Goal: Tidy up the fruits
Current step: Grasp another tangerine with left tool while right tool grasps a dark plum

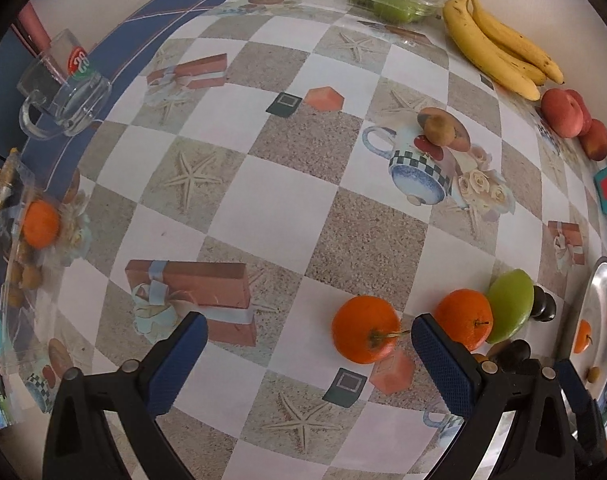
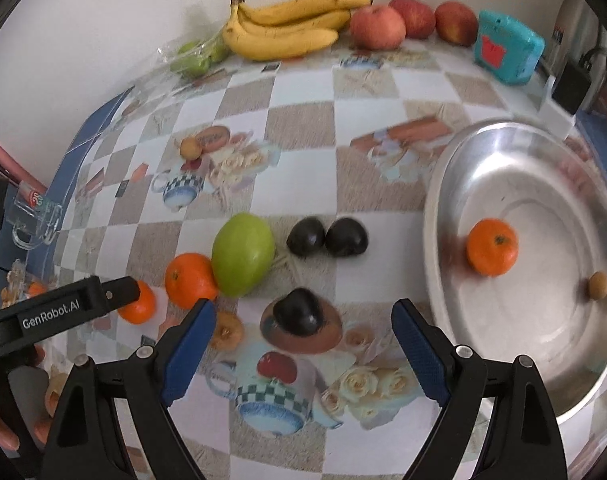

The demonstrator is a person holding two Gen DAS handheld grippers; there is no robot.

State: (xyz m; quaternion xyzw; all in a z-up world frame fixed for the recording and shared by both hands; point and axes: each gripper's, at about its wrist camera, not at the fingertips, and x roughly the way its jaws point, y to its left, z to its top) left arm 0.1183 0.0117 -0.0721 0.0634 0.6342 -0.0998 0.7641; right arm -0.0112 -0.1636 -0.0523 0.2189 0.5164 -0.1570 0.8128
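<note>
Right gripper (image 2: 303,340) jaws apart and empty, left gripper (image 1: 309,354) likewise, three glossy dark plums (image 2: 299,312), one orange mandarin (image 2: 492,246) in steel bowl (image 2: 455,168) at 3 o'clock, two mandarins (image 2: 189,280) on bench (image 2: 303,92) at 9 o'clock

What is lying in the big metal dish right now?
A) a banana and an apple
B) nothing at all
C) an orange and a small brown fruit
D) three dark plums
C: in the right wrist view the metal dish holds one orange and a small brown fruit, while the bananas, apples and dark plums all sit out on the table.
</note>
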